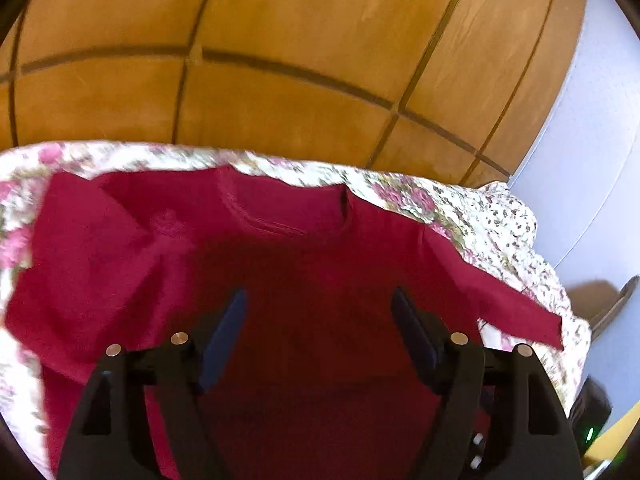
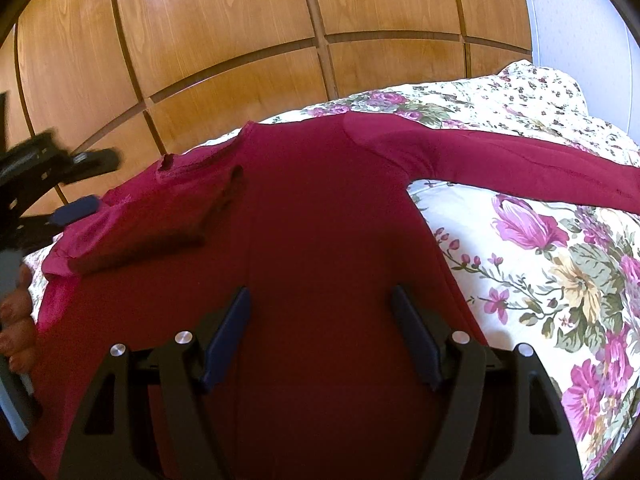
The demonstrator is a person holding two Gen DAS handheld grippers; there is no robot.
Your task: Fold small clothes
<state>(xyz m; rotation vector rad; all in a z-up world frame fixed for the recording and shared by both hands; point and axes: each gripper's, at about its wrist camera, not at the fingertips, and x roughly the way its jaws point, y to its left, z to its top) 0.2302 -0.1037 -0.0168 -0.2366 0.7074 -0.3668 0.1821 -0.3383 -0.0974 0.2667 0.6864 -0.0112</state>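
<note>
A dark red long-sleeved top (image 1: 304,264) lies flat on a floral bedspread (image 1: 500,216), neck toward the far edge. In the left wrist view its left sleeve is folded in over the body and its right sleeve (image 1: 516,304) lies stretched out. My left gripper (image 1: 318,300) is open and empty above the top's middle. In the right wrist view the top (image 2: 328,216) fills the centre, with the right sleeve (image 2: 520,164) lying out on the bedspread (image 2: 540,280). My right gripper (image 2: 320,300) is open and empty above the body. The left gripper (image 2: 80,184) shows at the left, above the folded sleeve.
A wooden panelled wardrobe (image 1: 280,60) stands right behind the bed's far edge, also in the right wrist view (image 2: 224,32). A pale wall (image 1: 592,140) is at the right. The person's hand (image 2: 18,332) shows at the left edge.
</note>
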